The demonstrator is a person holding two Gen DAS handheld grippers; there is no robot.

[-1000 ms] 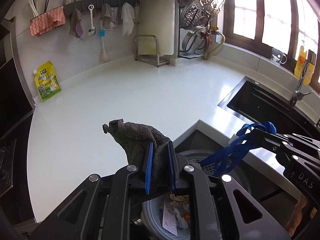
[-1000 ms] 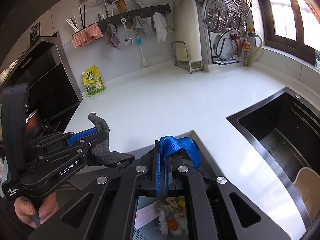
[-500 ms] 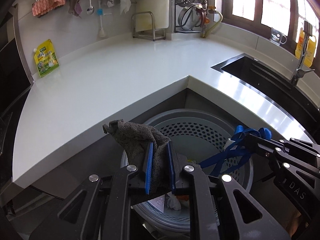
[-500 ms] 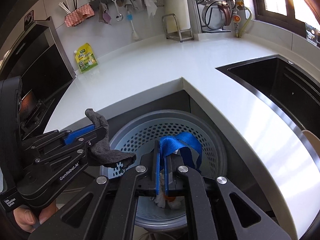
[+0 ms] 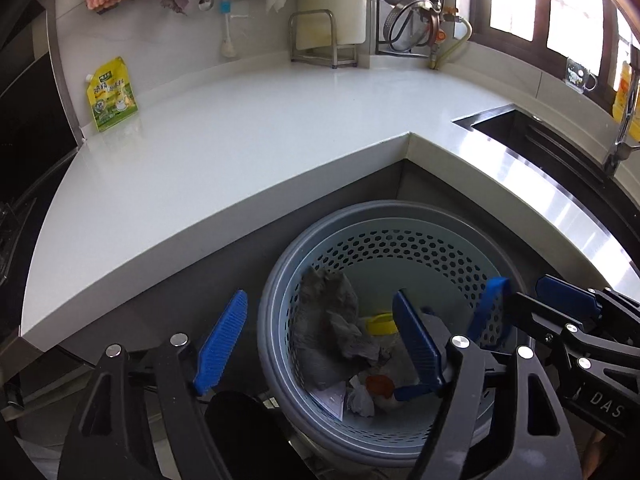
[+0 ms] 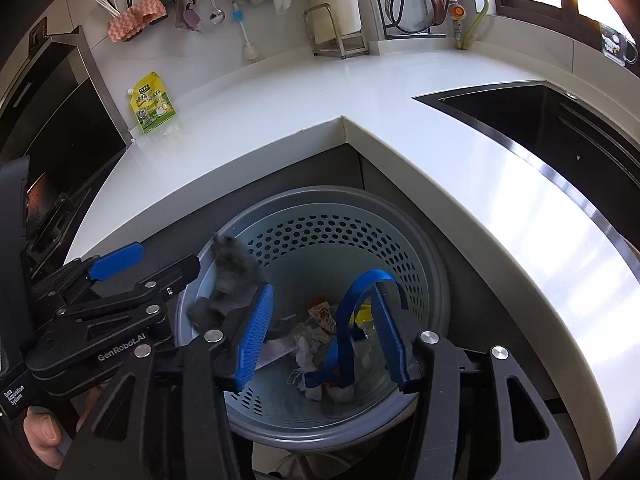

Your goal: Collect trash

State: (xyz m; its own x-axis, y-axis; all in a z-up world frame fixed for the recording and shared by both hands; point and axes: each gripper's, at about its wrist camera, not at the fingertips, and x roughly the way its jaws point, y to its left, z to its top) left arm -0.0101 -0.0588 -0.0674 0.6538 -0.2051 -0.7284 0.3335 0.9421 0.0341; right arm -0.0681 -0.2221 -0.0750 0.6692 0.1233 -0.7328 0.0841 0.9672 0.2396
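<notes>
The trash, a grey rag and a blue strap, was in or just dropping into the perforated bin that stood under the corner of the white table. Your left tongs stood wide open over the bin's near rim, holding nothing, with the rag slumped against the inner wall below them. Your right tongs were open too; the strap looped up between their pads, and I could not tell whether it leaned on one pad or was falling free. Crumpled paper and wrappers already lay at the bottom. As far as both views showed, the table carried no loose litter, only a yellow pouch standing by the wall, so I judged the collecting nearly finished.
</notes>
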